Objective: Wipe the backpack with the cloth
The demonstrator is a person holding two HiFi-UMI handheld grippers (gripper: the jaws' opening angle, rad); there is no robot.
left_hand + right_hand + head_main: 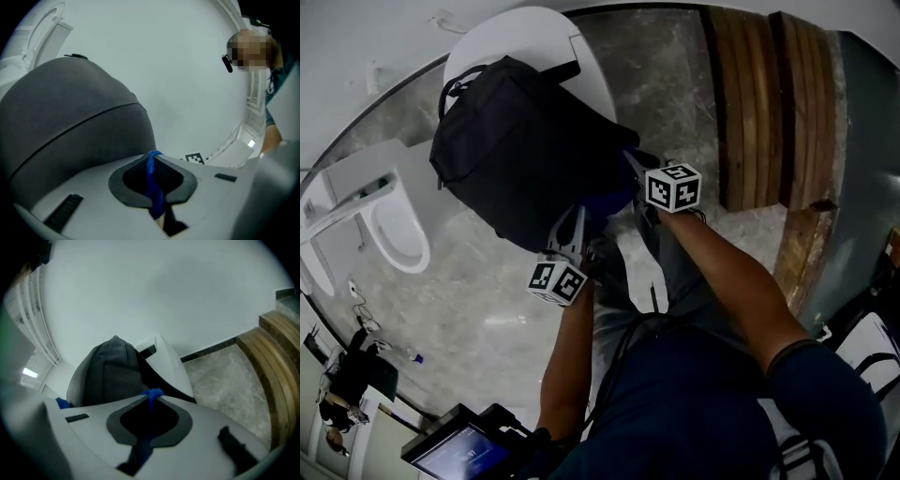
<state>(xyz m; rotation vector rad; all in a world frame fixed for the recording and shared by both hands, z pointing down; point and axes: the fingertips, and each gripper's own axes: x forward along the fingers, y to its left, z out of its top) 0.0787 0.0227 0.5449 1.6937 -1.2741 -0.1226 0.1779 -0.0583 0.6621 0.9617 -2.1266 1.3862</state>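
Note:
A black backpack (520,150) rests on a white rounded stand (511,37) in the head view. A blue cloth (614,200) is stretched against the bag's near lower edge between my two grippers. My left gripper (572,223) is shut on one end of the cloth (152,180), and the backpack (70,122) bulges just left of its jaws. My right gripper (634,161) is shut on the other end of the cloth (151,395), with the backpack (112,373) right behind its tips. Most of the cloth is hidden by the bag and grippers.
Wooden steps (769,103) run along the right over a marble floor (487,300). A white curved fixture (394,234) stands at the left. A screen device (459,452) hangs at the person's waist. Another person (253,51) shows in the left gripper view.

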